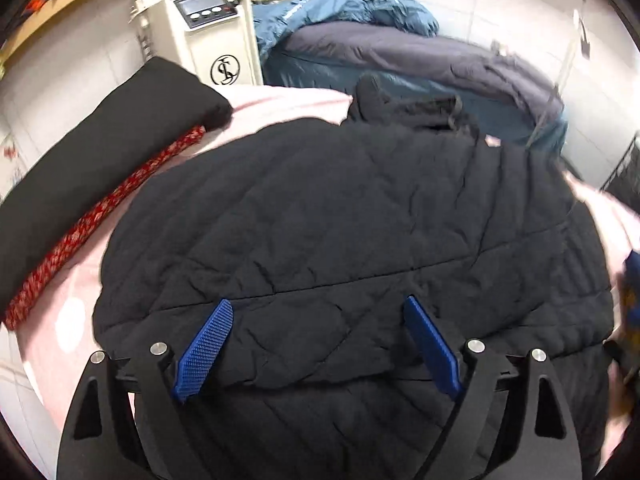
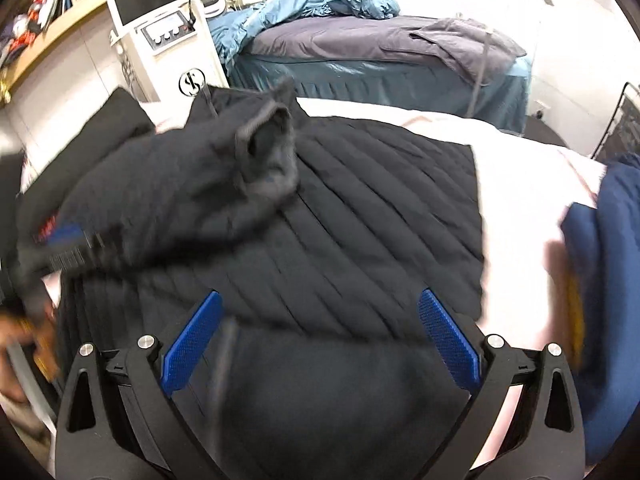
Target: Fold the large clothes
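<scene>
A large black quilted jacket (image 1: 340, 232) lies spread on a pink-covered table (image 1: 288, 104). My left gripper (image 1: 318, 306) is open, its blue fingers (image 1: 208, 340) just above the jacket's near part, holding nothing. In the right wrist view the same jacket (image 2: 360, 216) lies flat with a sleeve and cuff (image 2: 268, 152) folded over its left part. My right gripper (image 2: 320, 300) is open and empty over the jacket's near edge. The left gripper (image 2: 68, 240) shows blurred at the left, by the sleeve.
A folded black garment on a red patterned one (image 1: 100, 152) lies at the table's left. A navy garment (image 2: 608, 264) lies at the right. Behind stand a white machine (image 1: 208, 36) and a bed with grey and blue covers (image 1: 400, 52). A black rack (image 2: 624, 128) stands far right.
</scene>
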The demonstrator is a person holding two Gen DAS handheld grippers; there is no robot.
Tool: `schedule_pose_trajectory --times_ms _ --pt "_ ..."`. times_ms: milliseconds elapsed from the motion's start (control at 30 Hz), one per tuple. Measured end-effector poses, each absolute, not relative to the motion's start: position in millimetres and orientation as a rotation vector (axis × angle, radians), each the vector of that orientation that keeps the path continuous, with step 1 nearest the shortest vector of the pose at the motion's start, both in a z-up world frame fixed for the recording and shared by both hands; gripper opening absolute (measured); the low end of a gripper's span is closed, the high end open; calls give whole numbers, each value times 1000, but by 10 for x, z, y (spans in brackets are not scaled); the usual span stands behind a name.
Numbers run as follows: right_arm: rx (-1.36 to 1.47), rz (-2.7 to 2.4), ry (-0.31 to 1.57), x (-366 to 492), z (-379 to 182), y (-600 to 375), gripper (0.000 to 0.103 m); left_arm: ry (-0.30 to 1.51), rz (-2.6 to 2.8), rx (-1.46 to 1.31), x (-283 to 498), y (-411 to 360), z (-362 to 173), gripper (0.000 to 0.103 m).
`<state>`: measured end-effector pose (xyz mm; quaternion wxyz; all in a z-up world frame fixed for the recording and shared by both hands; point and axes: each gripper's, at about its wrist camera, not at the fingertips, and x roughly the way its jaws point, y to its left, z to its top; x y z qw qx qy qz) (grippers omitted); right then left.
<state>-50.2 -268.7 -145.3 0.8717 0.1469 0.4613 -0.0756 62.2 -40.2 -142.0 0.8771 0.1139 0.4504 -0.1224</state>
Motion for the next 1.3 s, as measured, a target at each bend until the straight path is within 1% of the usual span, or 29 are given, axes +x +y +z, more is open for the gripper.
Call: schedule_pose_trajectory --times_ms 67,167,267,300,367,433,633,800,900,1000,1167,1233,1300 --pt "340 -159 980 -285 -1523 -2691 97 944 -238 289 642 -437 -1520 87" --pt "364 -154 1012 -44 -1713 -2675 97 957 -217 320 684 -517 -1681 90" --pt "250 -212 1123 150 -2073 -2619 97 1010 -225 284 833 -465 -1768 93" --pt "227 -220 1109 148 -2128 -2607 97 1032 -235 260 879 -432 -1801 94" --pt "181 -238 1059 84 -2127 -2544 97 1054 -258 238 932 -380 -1851 95" --pt "145 -254 1053 66 -2121 -2494 97 1051 -268 262 926 -387 -1871 95" --pt "174 -256 1119 -5 -2037 -2575 97 1052 -249 233 841 -323 -1750 96" --pt "81 -238 1113 -460 -1874 -2518 97 970 -298 103 355 1 -1434 96" --pt "85 -186 1068 -902 -1767 -2519 97 938 -358 29 0 291 -1275 96" --pt "111 -153 1044 -1344 -1679 -2553 97 924 -394 22 -332 602 -1200 96" --pt "216 -125 1053 -1980 -1673 -2883 97 943 -341 41 -682 1183 -1308 96" --pt "260 -135 1072 -2216 -1738 -2986 97 971 -306 -11 -769 1451 -1377 96" --pt "304 -134 1081 -2456 -1794 -3073 97 993 -311 -118 -849 1696 -1449 95"
